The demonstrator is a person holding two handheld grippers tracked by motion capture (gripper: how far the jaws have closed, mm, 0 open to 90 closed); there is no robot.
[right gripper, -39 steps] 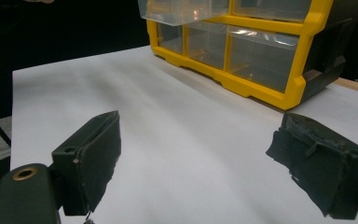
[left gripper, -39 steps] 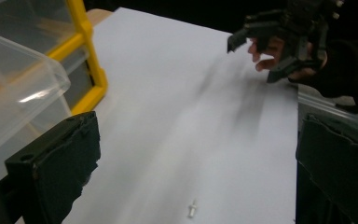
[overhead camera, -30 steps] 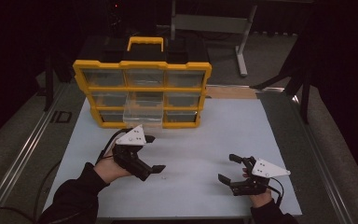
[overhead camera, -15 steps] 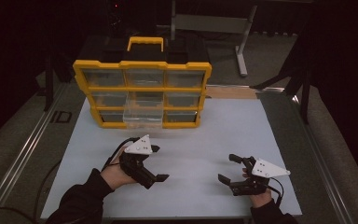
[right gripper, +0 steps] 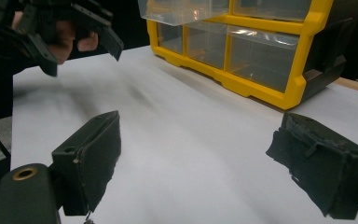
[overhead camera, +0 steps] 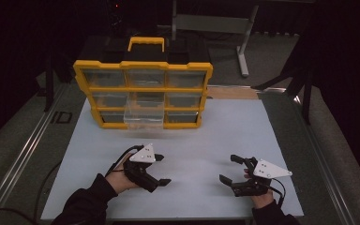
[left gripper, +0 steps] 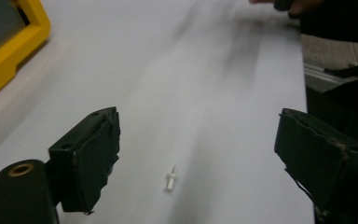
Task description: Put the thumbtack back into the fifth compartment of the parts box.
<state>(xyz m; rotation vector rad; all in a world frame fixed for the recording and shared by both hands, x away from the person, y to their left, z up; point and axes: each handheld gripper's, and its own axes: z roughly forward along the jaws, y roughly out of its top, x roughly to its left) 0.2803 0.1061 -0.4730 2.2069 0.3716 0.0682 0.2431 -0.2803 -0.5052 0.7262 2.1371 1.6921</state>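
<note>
A: Where the left gripper (left gripper: 196, 163) looks down along its jaws, what lies between them?

B: A small white peg (left gripper: 170, 177), lying flat on the white surface (overhead camera: 206, 136), in the gap but nearer the jaw at 9 o'clock. Neither jaw touches it.

A: How do those jaws stand?

B: Spread wide and holding nothing. In the high view the left gripper (overhead camera: 161, 169) sits toward 7 o'clock on the surface, held in the person's left hand (overhead camera: 122, 177). I cannot make out the peg from up there; it is too small.

A: And the right gripper (overhead camera: 231, 169)?

B: Toward 5 o'clock in the high view, well apart from the left one. Its own camera shows the right gripper's (right gripper: 193, 163) jaws spread wide too, with only bare surface between them. At 11 o'clock in that view the other gripper shows farther off.

A: What stands beyond them?

B: A yellow organizer (overhead camera: 143, 93) at 12 o'clock on the surface, with clear drawers in three rows and a yellow handle (overhead camera: 146, 43) on top. One clear drawer (overhead camera: 143, 119), bottom row, middle, juts out past the frame.

A: Any writing or brand?

B: None that I can read on the organizer or grippers. On the dark strip at 9 o'clock beside the surface there is a pale mark (overhead camera: 62, 117) that looks like "ID", though it is blurred.
</note>
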